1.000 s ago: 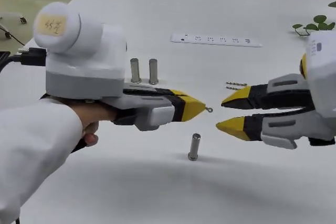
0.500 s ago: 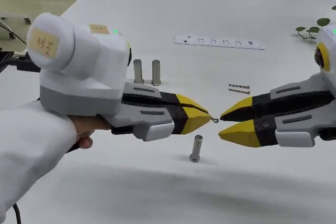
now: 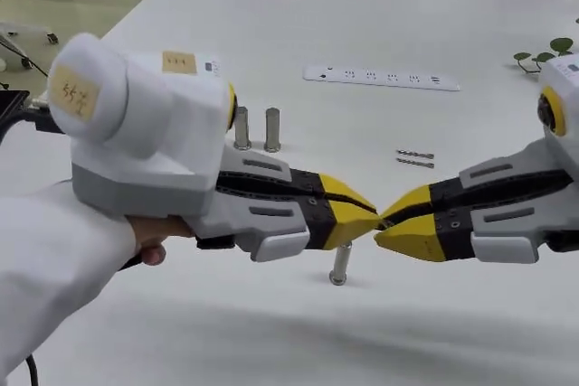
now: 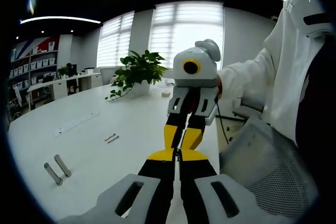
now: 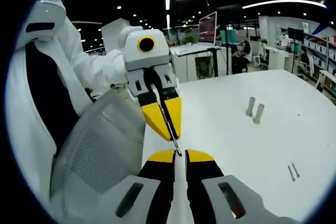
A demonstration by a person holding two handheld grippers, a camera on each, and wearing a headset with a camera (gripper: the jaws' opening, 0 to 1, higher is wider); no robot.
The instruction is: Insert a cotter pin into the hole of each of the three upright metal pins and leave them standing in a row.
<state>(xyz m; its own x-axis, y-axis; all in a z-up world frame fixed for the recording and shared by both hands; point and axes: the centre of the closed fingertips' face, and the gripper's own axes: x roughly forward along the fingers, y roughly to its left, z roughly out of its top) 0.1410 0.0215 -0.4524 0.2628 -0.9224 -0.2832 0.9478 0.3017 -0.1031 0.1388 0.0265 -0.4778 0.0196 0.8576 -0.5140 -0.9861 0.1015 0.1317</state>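
cotter pin (image 5: 177,149) held where two grippers met, above a metal pin (image 3: 339,264)
the cotter pin was pinched in the closed jaws of the left gripper (image 3: 371,215); the right gripper (image 3: 382,228) was set tip to tip against it, jaws narrow; whether they clamped could not be told; two other metal pins (image 3: 242,128) stood side by side farther back on the table (image 3: 271,24); spare cotter pins (image 3: 414,158) lay apart

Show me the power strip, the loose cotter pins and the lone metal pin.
power strip (image 3: 380,78): head view, its top face.
loose cotter pins (image 3: 414,163): head view, nearer pin's shaft.
lone metal pin (image 3: 341,264): head view, its shaft.
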